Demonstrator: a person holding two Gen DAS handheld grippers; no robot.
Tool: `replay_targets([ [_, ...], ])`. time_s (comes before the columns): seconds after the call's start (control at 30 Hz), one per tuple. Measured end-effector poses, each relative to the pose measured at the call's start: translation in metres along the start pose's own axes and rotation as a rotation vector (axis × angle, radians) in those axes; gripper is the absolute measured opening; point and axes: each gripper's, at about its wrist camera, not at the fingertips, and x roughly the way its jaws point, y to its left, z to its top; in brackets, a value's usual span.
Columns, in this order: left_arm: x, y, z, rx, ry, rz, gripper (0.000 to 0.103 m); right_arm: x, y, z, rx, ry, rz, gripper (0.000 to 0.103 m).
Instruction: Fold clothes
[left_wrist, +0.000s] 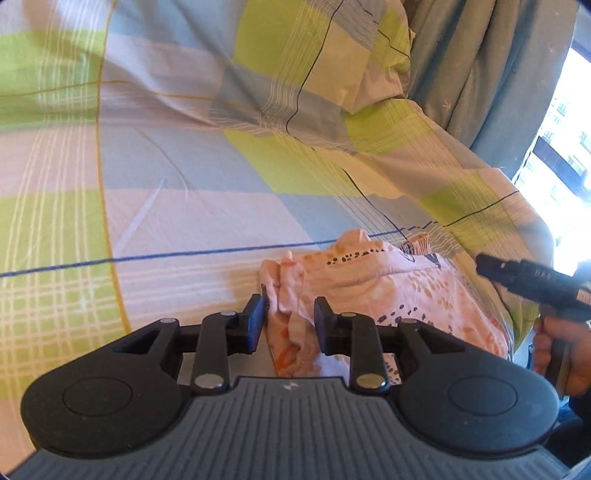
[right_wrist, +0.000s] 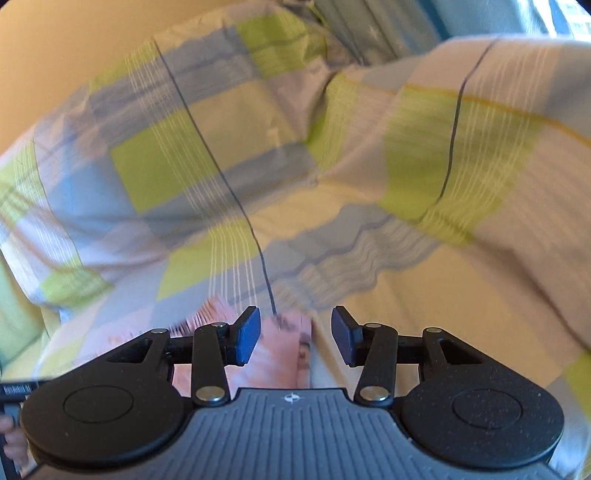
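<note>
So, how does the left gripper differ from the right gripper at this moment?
The left gripper has bunched pink garment fabric between its fingers, though its jaws stand apart; the right gripper is open wider, with only the garment's edge lying under the gap. The left wrist picture is sharp, while the right wrist picture is blurred. Both have blue pads and point over the checked bed sheet.

Strong daylight comes from the window (left_wrist: 561, 147), far right of the left gripper, and it is overexposed to white. The left view is mostly sharp. The right view is blurred by motion, with smeared bedsheet (right_wrist: 295, 166) lines. Both views curve at the edges.
</note>
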Motion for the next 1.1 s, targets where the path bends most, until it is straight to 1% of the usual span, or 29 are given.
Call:
replay_targets([
  [0.17, 0.009, -0.006, 0.002, 0.066, 0.003, 0.015, 0.025, 0.006, -0.01, -0.003, 0.032, 0.032, 0.039, 0.046],
  [0.23, 0.011, -0.01, 0.002, 0.091, 0.0, 0.025, 0.022, 0.008, -0.012, -0.007, 0.037, 0.055, 0.053, 0.046],
  [0.27, 0.011, -0.012, 0.002, 0.105, -0.001, 0.037, 0.015, 0.008, -0.011, -0.008, 0.031, 0.06, 0.055, 0.046],
  [0.3, 0.011, -0.013, 0.001, 0.117, -0.002, 0.053, 0.01, 0.008, -0.011, -0.009, 0.025, 0.063, 0.056, 0.046],
  [0.37, 0.01, -0.012, 0.0, 0.106, -0.004, 0.051, 0.004, 0.01, -0.012, -0.01, 0.034, 0.072, 0.077, 0.048],
  [0.4, 0.01, -0.012, -0.001, 0.101, -0.006, 0.047, 0.003, 0.011, -0.014, -0.011, 0.057, 0.077, 0.098, 0.048],
  [0.5, 0.009, -0.013, -0.002, 0.105, -0.008, 0.048, 0.003, 0.014, -0.021, -0.014, 0.161, 0.1, 0.185, 0.048],
  [0.53, 0.009, -0.013, -0.002, 0.102, -0.009, 0.046, 0.003, 0.015, -0.022, -0.014, 0.176, 0.106, 0.202, 0.048],
  [0.63, 0.007, -0.01, -0.002, 0.085, -0.019, 0.036, 0.002, 0.014, -0.019, -0.013, 0.149, 0.109, 0.211, 0.048],
  [0.7, 0.006, -0.009, -0.002, 0.085, -0.021, 0.034, 0.002, 0.011, -0.018, -0.011, 0.147, 0.084, 0.236, 0.048],
  [0.77, 0.006, -0.008, -0.003, 0.084, -0.019, 0.032, 0.002, 0.015, -0.019, -0.013, 0.169, 0.116, 0.227, 0.047],
  [0.8, 0.007, -0.008, -0.003, 0.082, -0.018, 0.031, 0.002, 0.017, -0.02, -0.014, 0.183, 0.137, 0.219, 0.044],
  [0.83, 0.007, -0.007, -0.003, 0.081, -0.018, 0.03, 0.002, 0.016, -0.022, -0.017, 0.195, 0.145, 0.203, 0.033],
  [0.93, 0.007, -0.005, -0.003, 0.078, -0.018, 0.023, 0.002, 0.008, -0.032, -0.02, 0.275, 0.146, 0.198, 0.031],
  [1.0, 0.007, -0.006, -0.003, 0.082, -0.018, 0.027, 0.002, 0.009, -0.034, -0.021, 0.29, 0.146, 0.201, 0.031],
  [1.03, 0.007, -0.008, -0.003, 0.088, -0.019, 0.032, 0.002, 0.011, -0.034, -0.022, 0.291, 0.143, 0.208, 0.033],
  [1.07, 0.007, -0.008, -0.003, 0.095, -0.02, 0.036, 0.002, 0.013, -0.033, -0.022, 0.291, 0.14, 0.218, 0.038],
  [1.1, 0.007, -0.009, -0.003, 0.096, -0.021, 0.036, 0.002, 0.016, -0.031, -0.021, 0.293, 0.138, 0.239, 0.041],
])
